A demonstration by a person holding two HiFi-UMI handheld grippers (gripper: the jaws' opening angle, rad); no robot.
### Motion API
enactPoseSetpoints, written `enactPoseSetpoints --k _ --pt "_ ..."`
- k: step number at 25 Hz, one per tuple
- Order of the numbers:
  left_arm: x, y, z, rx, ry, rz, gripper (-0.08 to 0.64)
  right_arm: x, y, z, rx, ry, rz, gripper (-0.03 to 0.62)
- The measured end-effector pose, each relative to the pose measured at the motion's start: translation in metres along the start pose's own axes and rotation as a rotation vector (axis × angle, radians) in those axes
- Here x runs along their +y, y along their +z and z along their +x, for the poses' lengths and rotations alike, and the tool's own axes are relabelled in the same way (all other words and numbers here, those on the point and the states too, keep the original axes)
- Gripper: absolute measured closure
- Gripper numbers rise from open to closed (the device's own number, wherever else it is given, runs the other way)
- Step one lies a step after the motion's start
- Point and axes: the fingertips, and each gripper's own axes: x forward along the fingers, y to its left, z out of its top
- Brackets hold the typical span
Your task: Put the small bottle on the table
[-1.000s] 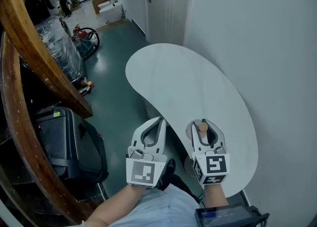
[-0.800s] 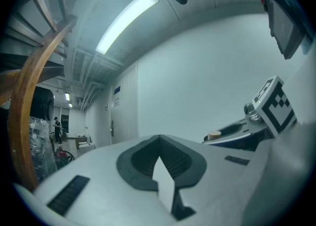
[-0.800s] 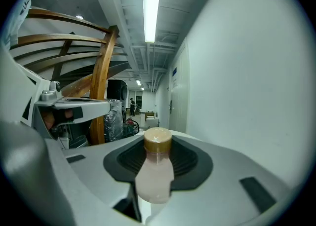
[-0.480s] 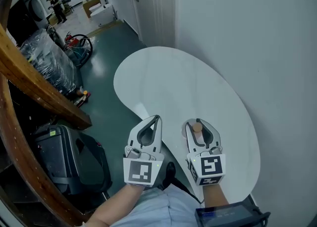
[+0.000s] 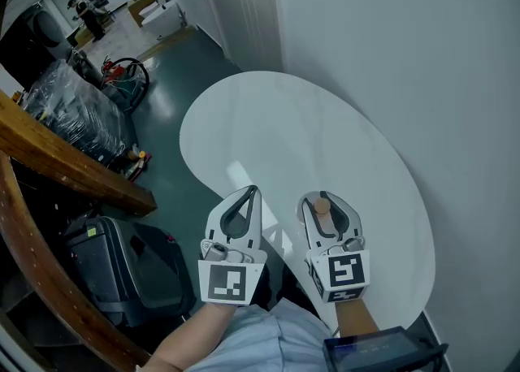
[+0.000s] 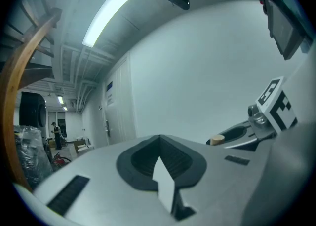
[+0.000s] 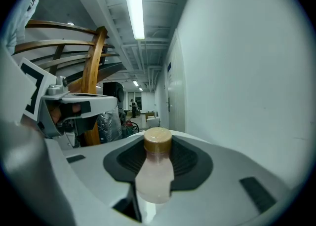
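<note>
Moved since earlier: both tools have come forward, so more of the worktop's near end lies under them; the right tool's grip looks unchanged.
Wall (image 5: 406, 54): runs close along the worktop's right and far sides, so there is no room to swing that way.
Worktop (image 5: 309, 135): white, kidney-shaped and bare ahead of the tools, with plenty of free surface for setting something down.
Worktop edge: the inward-curving left rim passes just under the left tool, and beyond it is a drop to the green floor (image 5: 175, 110).
Wooden rail (image 5: 73, 171) and dark suitcase (image 5: 122, 269): off to the left, well apart from the worktop.
Left tool (image 5: 253, 192): jaws together with nothing between them, idle at the rim.
Right tool (image 5: 322, 196): jaws clamped around the small bottle, over the worktop.
Small bottle (image 7: 154, 170): pale body, tan cap, upright in the right tool; whether its base touches the worktop cannot be told.
Progress: carried to the worktop but not released; lowering and opening are left, I judge.
</note>
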Motion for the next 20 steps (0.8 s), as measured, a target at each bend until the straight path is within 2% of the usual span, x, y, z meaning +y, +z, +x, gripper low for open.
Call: enactPoseSetpoints --k 9,20 --pt "-0.012 -0.020 0.017 0.042 -0.085 -0.045 0.560 -0.022 -0.020 0.002 0.056 -0.092 0.014 0.465" --pt "-0.008 -0.041 0.031 0.117 -0.115 -0.082 0.560 -0.031 -0.054 0.017 0.142 -0.125 0.046 0.465"
